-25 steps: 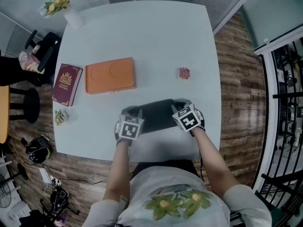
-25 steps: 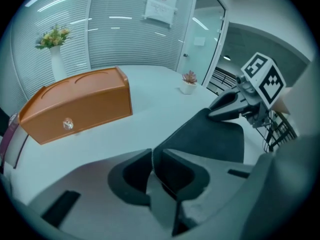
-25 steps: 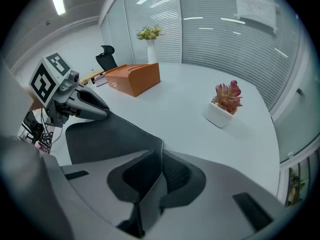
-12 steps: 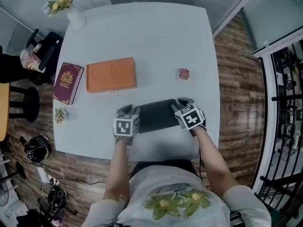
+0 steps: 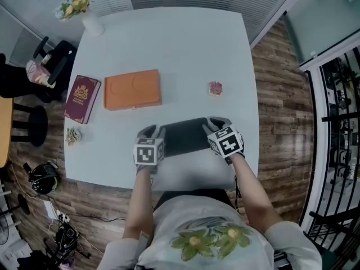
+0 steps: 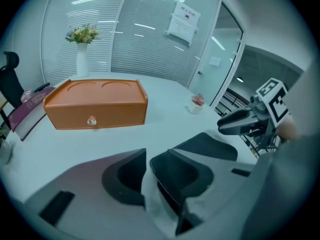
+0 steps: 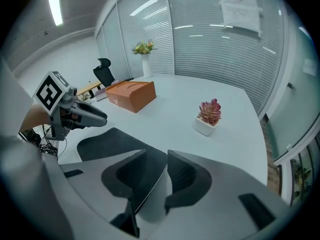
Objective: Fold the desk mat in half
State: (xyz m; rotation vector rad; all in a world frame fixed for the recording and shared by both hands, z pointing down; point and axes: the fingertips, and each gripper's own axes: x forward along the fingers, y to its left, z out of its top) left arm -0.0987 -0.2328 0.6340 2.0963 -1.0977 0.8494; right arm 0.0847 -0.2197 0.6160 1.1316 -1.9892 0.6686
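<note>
The dark mat [image 5: 184, 138] lies on the bench [image 5: 169, 44] near the person's edge, stretched between both claws. The left claw [image 5: 153, 131] and the right claw [image 5: 216, 124] have just been opening. Each stands moderately wide, with a mat end loose in its gap and the pads not pressing.

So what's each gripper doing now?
Left gripper: just opened, desk mat corner ungripped between jaws.
Right gripper: just opened, desk mat edge ungripped between jaws.

Matt dark desk mat [image 5: 183, 136], smooth pale table [image 5: 169, 44], matt orange box [image 5: 132, 89], wood-plank floor [image 5: 275, 94]
</note>
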